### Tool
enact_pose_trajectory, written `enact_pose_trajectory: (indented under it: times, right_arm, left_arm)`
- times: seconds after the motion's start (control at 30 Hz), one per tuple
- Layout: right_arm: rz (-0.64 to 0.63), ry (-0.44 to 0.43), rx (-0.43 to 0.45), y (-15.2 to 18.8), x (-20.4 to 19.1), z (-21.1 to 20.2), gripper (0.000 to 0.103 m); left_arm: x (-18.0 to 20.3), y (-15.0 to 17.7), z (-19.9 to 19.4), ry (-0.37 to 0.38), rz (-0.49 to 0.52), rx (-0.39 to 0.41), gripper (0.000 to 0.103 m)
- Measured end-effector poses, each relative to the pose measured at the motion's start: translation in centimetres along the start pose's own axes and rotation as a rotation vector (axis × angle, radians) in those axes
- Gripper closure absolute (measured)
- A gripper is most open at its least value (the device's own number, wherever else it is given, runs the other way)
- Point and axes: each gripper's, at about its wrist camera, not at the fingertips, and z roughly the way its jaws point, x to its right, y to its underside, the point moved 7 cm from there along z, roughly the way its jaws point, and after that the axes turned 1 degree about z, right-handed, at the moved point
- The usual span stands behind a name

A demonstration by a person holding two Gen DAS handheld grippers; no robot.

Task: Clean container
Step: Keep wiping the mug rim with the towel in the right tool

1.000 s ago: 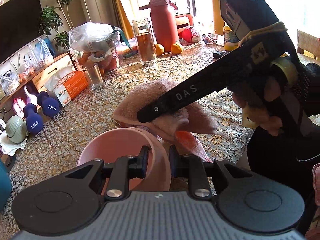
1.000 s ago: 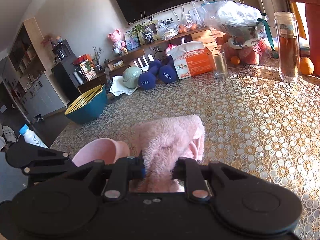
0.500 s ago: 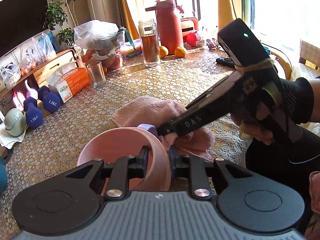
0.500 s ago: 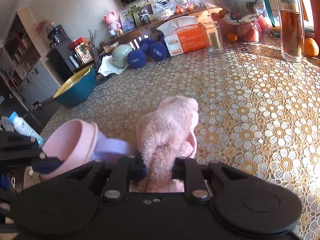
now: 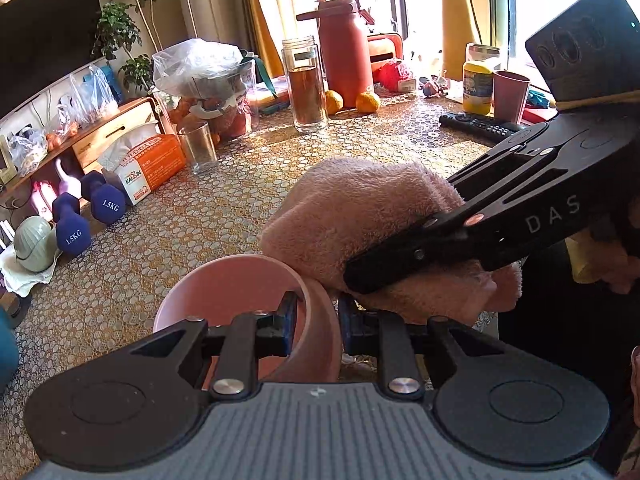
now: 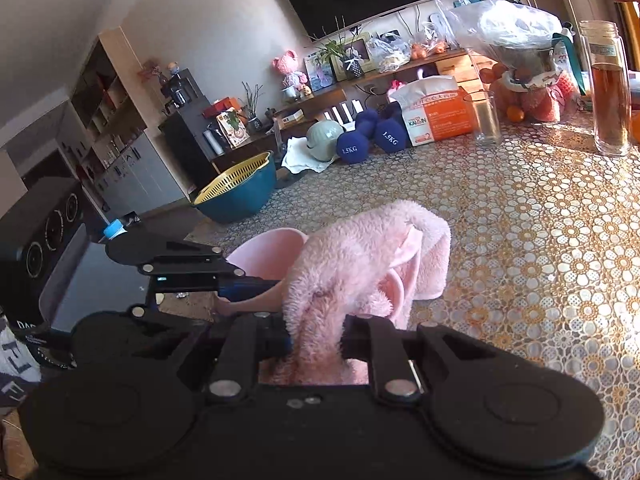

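Pink plastic cup [image 5: 256,300] sits pinched by its rim wall in my left gripper [image 5: 316,320] above the lace-patterned table edge [image 5: 200,216], while my right gripper [image 6: 316,340] clamps the fluffy pink towel [image 6: 360,256] just beside it. I judge that pushing the bulky towel in could lever the thin wall out of that narrow grip and drop the cup.

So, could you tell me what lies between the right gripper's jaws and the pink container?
Only the pink towel, clamped in the right gripper; it bunches forward beside the pink container, as the right wrist view shows.
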Motion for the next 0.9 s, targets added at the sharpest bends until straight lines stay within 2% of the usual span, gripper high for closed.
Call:
enact_pose_trajectory:
  times: [0.37, 0.7, 0.9]
  right_arm:
    - [-0.008, 0.018, 0.014, -1.8, -0.1, 2.4, 0.087]
    - [0.067, -0.014, 0.025, -3.5, 0.6, 3.2, 0.087]
    - [0.109, 0.010, 0.038, -4.4, 1.9, 3.8, 0.087]
  left_arm:
    - [-0.5, -0.2, -0.1, -0.013, -0.018, 0.007, 0.082]
    - [-1.2, -0.3, 0.0, -0.011, -0.032, 0.003, 0.082]
    - [-0.9, -0.2, 0.1, 0.003, -0.025, -0.001, 0.082]
